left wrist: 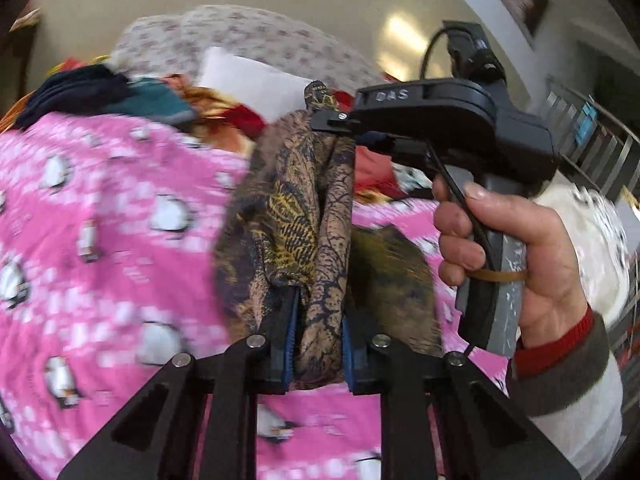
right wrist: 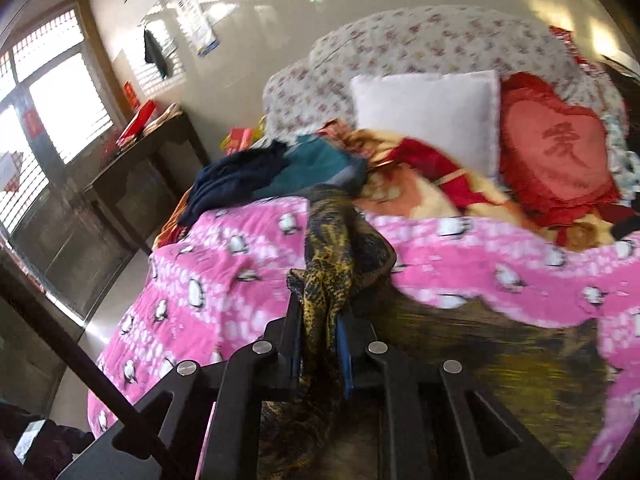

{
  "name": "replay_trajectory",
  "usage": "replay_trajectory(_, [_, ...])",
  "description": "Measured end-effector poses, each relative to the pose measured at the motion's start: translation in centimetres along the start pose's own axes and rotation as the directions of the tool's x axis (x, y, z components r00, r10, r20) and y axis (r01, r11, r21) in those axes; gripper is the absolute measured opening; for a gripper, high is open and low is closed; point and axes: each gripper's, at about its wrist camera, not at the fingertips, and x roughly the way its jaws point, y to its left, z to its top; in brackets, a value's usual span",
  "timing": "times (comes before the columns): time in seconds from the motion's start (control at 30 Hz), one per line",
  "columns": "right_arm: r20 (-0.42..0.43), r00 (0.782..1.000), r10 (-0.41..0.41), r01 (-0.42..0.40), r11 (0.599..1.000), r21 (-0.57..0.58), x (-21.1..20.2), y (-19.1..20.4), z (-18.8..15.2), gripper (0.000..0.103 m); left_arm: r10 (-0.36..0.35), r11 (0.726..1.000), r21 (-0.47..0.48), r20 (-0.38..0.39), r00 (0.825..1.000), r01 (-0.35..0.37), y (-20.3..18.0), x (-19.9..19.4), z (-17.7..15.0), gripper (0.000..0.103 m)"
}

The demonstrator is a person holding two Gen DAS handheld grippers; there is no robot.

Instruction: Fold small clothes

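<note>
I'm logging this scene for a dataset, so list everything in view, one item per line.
patterned cloth: one, brown and gold, held above the bed by both grippers
quilt: one, pink with penguins, covering the bed
clothes pile: navy and teal, behind the quilt
white pillow: one, by the floral bedding
heart cushion: one, red, right of the pillow
left gripper: shut on the cloth
right gripper: shut on the cloth
right hand: on the handle
</note>
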Motion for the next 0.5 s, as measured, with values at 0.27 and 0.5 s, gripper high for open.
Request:
replay_trajectory(0.27, [0.032,0.995,-0.099,0.096,0.991,0.094,-6.5,-10.9,-2.6,0.013,-0.075,0.986,0.137,-0.128,0.989,0.093,-9.3,7.4,-2.0,0.016])
replay_trajectory(0.5, [0.003,0.984,-0.178,0.174,0.965,0.195,-7.6,-19.8,-5.9,0.013,-0.054,0.972,0.206,-0.251,0.966,0.108,-13.8,14.9,-4.9,0.013])
